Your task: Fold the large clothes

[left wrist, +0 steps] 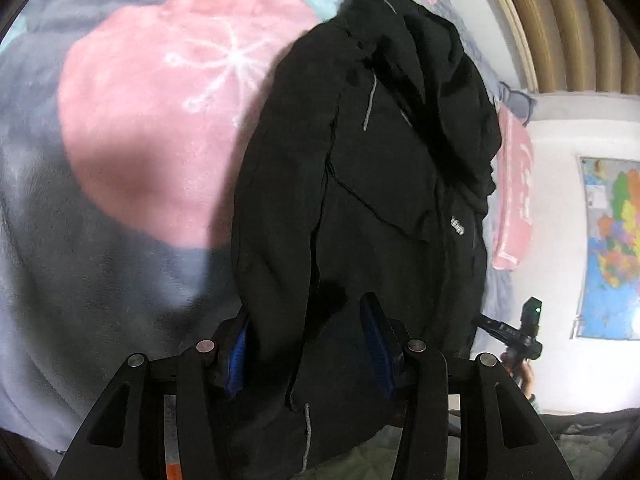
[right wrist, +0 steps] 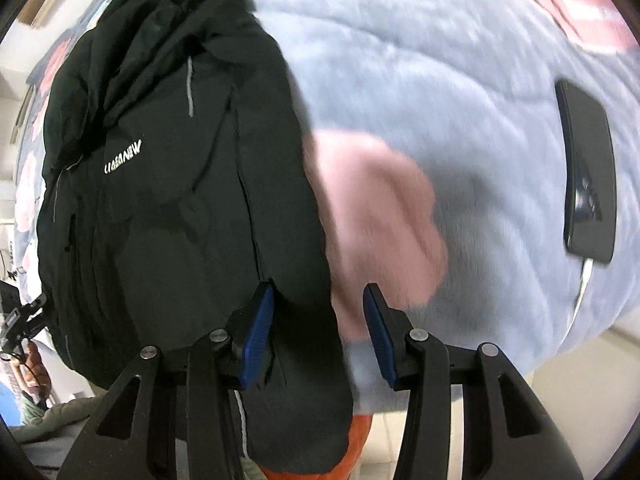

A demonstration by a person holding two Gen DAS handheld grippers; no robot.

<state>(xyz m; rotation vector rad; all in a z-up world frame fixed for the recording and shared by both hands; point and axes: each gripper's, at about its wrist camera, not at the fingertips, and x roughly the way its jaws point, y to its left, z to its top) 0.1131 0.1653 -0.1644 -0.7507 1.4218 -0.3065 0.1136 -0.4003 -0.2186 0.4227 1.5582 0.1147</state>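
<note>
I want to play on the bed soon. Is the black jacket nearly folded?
Partly. The black jacket already lies narrow on the fluffy blanket, its sides seemingly folded in. Its bottom hem hangs between the fingers of the left gripper and the right gripper; whether they pinch it is unclear. Folding the hem up toward the collar is still left.

The jacket [left wrist: 360, 200] runs off the bottom edge in both wrist views, so its lower hem is cut off. In the left view its cloth covers the inner faces of the left gripper [left wrist: 308, 352], and whether the pads press on it cannot be told. The blanket [right wrist: 440, 80] in the right view is smeared by motion blur. The map [left wrist: 612, 248] is cut by the right edge, its print too small to read. The phone [right wrist: 588, 176] screen is dark and unreadable.
</note>
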